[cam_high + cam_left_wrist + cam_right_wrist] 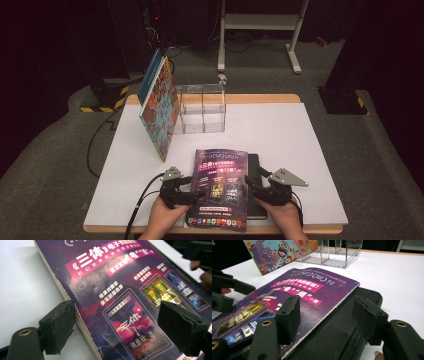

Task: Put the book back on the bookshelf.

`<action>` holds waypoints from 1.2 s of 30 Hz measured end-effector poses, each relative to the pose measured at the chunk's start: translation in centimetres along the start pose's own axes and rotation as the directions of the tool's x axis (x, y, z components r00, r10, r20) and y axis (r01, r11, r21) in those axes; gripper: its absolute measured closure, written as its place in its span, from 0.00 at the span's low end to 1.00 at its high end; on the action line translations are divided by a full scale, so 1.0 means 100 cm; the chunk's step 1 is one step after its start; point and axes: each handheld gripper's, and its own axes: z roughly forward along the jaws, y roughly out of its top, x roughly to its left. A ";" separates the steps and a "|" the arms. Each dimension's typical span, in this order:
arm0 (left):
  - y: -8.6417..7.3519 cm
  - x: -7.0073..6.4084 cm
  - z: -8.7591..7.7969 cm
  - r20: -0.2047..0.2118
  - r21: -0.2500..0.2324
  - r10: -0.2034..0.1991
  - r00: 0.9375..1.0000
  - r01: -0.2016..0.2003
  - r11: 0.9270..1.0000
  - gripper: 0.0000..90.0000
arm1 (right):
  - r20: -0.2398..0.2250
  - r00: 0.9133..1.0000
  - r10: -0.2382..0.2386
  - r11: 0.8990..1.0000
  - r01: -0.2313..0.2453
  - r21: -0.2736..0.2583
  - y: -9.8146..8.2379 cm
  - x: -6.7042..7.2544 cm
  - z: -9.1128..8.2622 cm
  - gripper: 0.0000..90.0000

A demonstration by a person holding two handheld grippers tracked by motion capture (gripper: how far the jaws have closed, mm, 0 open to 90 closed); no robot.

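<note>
At the desk's (300, 150) near edge, a purple book (220, 187) lies flat on a black case (256, 170). Left gripper (196, 192) fingers straddle its left edge, parted and not visibly pressing. Right gripper (252, 187) fingers stand apart astride the right edge of book and case.

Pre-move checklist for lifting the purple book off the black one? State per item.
1. Left gripper straddles the purple book at its left edge: ok, one jaw outside the page edge, one over the cover.
2. Left pads pressing on the book: not ok, a gap shows in the left gripper view.
3. Right gripper at the right edge: ok, one jaw over the cover, one over the black book.
4. Right jaws clear of the black book: cannot tell.
5. Clear holder free to take a book: ok, both slots look empty.
6. Picture book out of the path: ok, it leans on the holder's left side.
</note>
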 end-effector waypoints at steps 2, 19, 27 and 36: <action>0.000 -0.002 0.000 0.013 0.004 -0.003 1.000 0.003 1.000 0.18 | 0.007 1.000 -0.004 1.000 0.004 0.002 0.000 0.000 0.000 0.43; -0.004 -0.020 0.007 0.095 0.006 0.054 0.994 -0.055 0.998 0.21 | 0.084 0.989 0.119 0.991 -0.123 0.046 -0.005 -0.021 0.000 0.30; -0.011 -0.022 0.008 0.079 -0.010 0.124 0.989 -0.123 0.992 0.20 | 0.052 0.980 0.194 0.974 -0.199 0.111 -0.010 -0.020 0.002 0.26; -0.014 -0.022 0.006 0.076 -0.018 0.138 0.987 -0.137 0.990 0.23 | 0.029 0.968 0.248 0.958 -0.249 0.139 -0.007 -0.018 0.015 0.21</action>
